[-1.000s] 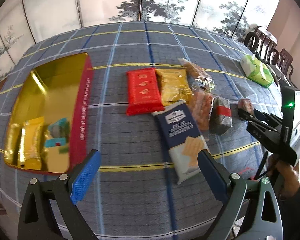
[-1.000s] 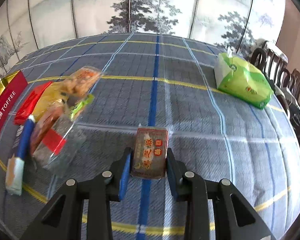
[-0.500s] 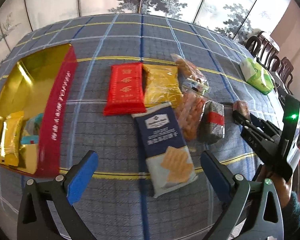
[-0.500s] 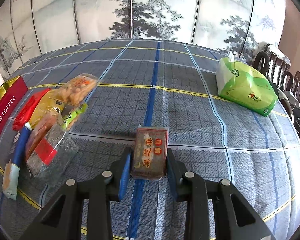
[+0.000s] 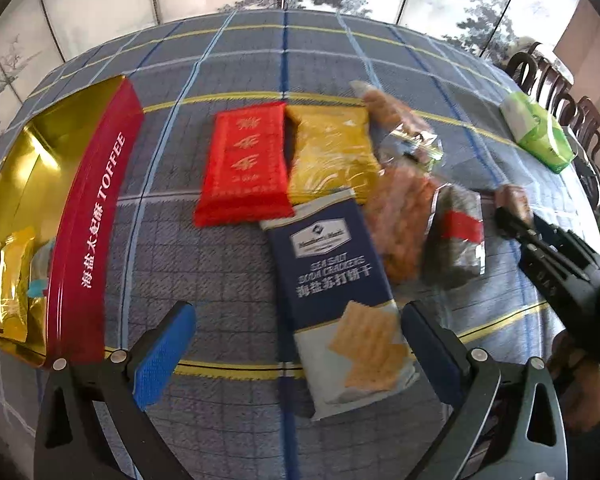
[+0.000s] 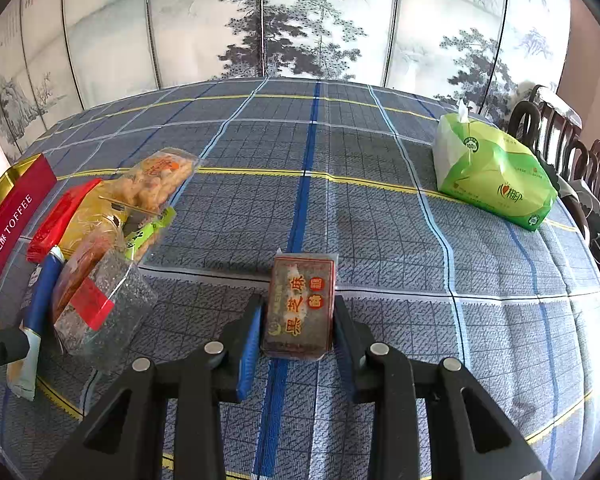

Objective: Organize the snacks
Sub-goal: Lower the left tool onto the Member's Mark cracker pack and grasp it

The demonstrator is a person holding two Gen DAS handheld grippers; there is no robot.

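Note:
My left gripper (image 5: 296, 344) is open and empty, hovering over the near end of a navy soda-cracker pack (image 5: 340, 296). Beyond it lie a red packet (image 5: 244, 160), a gold packet (image 5: 332, 152), clear bags of orange snacks (image 5: 400, 224) and a dark sesame pack with a red label (image 5: 456, 232). The red and gold toffee tin (image 5: 96, 216) stands open at the left with gold packets (image 5: 12, 284) inside. My right gripper (image 6: 296, 332) is shut on a small brown snack block (image 6: 300, 304), held above the cloth; it also shows in the left wrist view (image 5: 512, 216).
A green tissue pack (image 6: 492, 176) lies at the far right of the plaid tablecloth (image 6: 340, 160). Dark wooden chairs (image 6: 560, 136) stand past the right table edge. A painted folding screen (image 6: 300, 20) stands behind the table. The snack pile (image 6: 100, 248) lies left of my right gripper.
My left gripper has moved right and nearer to the cracker pack, so the tin has slid to the view's left edge. My right gripper has lifted the brown block a little higher.

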